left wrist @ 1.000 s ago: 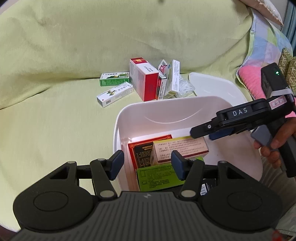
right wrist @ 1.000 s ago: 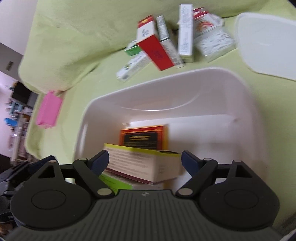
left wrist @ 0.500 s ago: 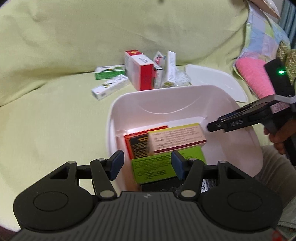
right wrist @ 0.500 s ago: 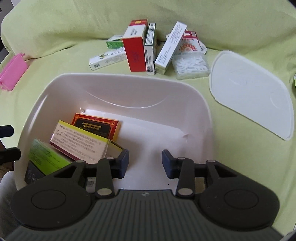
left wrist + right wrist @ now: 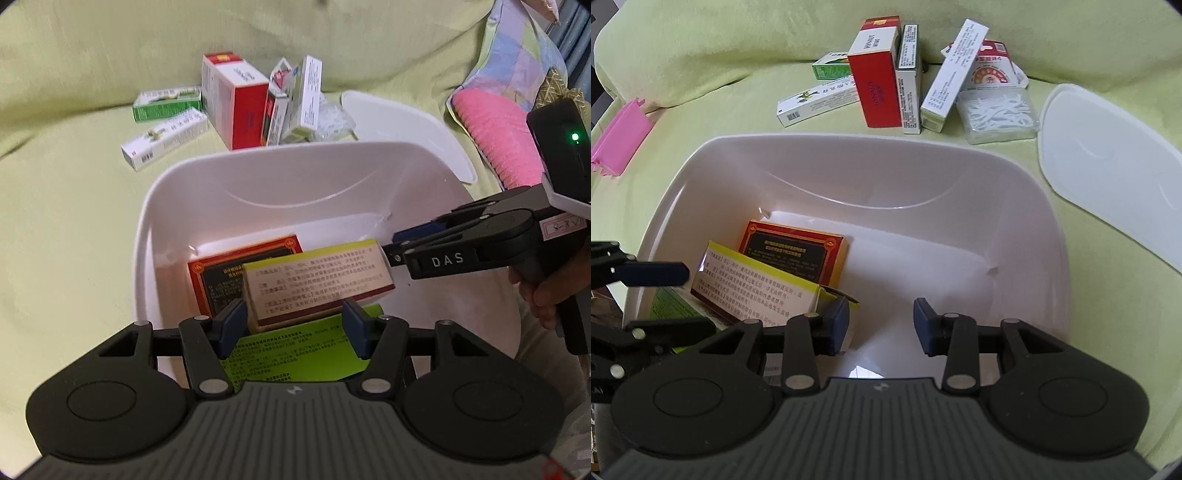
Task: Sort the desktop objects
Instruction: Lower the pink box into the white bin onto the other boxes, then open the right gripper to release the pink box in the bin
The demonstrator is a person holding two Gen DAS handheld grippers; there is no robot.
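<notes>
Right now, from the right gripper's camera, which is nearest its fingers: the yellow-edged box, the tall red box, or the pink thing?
1. Yellow-edged box, in the white bin, beside the right gripper.
2. Tall red box, standing beyond the bin.
3. Pink thing, far left on the green cover.

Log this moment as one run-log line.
left tool: open, straddling yellow-topped box | right tool: open, empty | white bin: three boxes inside

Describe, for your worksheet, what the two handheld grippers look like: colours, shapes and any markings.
Both are black plastic. Each has a ribbed grey top plate flanked by two round black discs, and angular linked fingers with silver pivot pins, tipped with dark blue pads. Seen from the left wrist camera, the right gripper bears white "DAS" lettering, a handwritten white label, a pistol-style handle and a black rear box with a green light.
</notes>
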